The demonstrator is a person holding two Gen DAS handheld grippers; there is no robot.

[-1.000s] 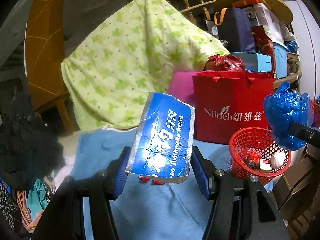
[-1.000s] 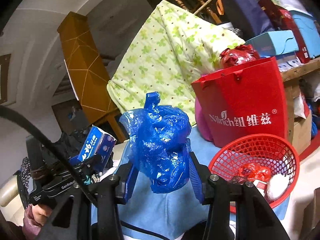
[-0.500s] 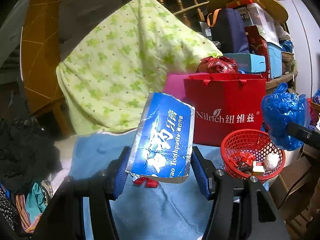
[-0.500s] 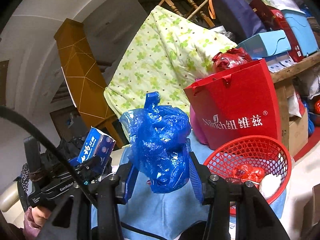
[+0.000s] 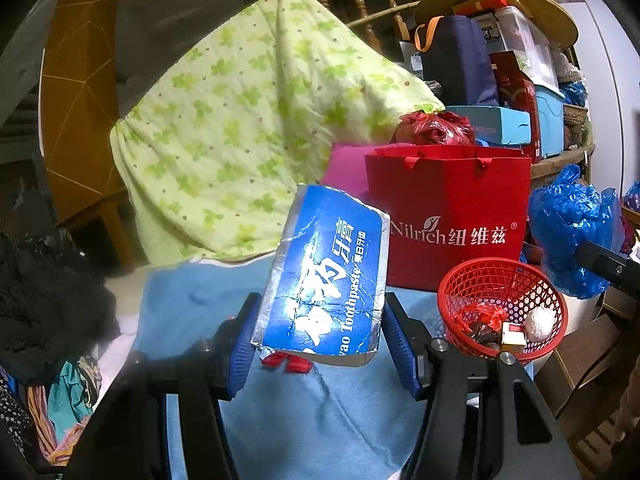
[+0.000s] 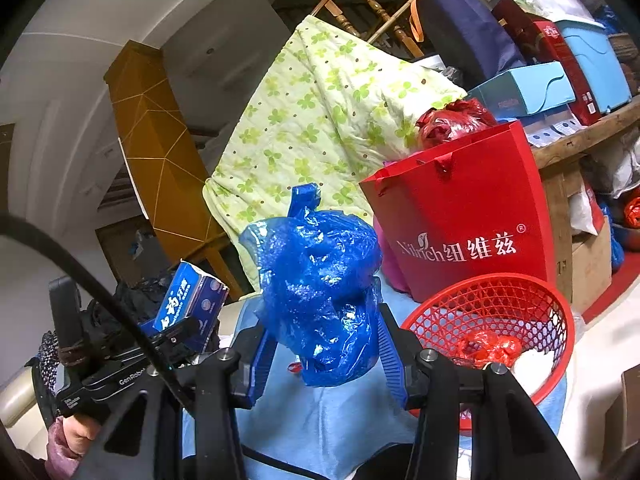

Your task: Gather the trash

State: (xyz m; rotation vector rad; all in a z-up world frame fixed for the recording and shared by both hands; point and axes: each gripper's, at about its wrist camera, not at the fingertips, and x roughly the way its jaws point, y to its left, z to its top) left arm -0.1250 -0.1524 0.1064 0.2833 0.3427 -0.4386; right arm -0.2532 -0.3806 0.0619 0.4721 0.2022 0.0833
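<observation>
1. My left claw is clamped on a crumpled blue toothpaste box, one blue pad on each side. The box sticks up tilted, lifted clear of the light blue cloth below.
2. My right claw is squeezing a scrunched blue plastic bag, and most of the bag bulges up above the pads.
3. The red mesh basket sits on the cloth, ahead and to the right of the left claw. From the right claw it's just to the right, really close to that finger.
4. In the basket so far: a crumpled red wrapper, a small white and red box, a white crumpled wad and something dark I can't make out.
5. Behind the basket, straight past both claws, stands a red paper shopping bag with white lettering. A red plastic bag pokes up just behind its rim; can't tell if it's inside.
6. Small red scrap still lying on the cloth, right under the toothpaste box.
7. Further back, a green flowered quilt is draped over something.
</observation>
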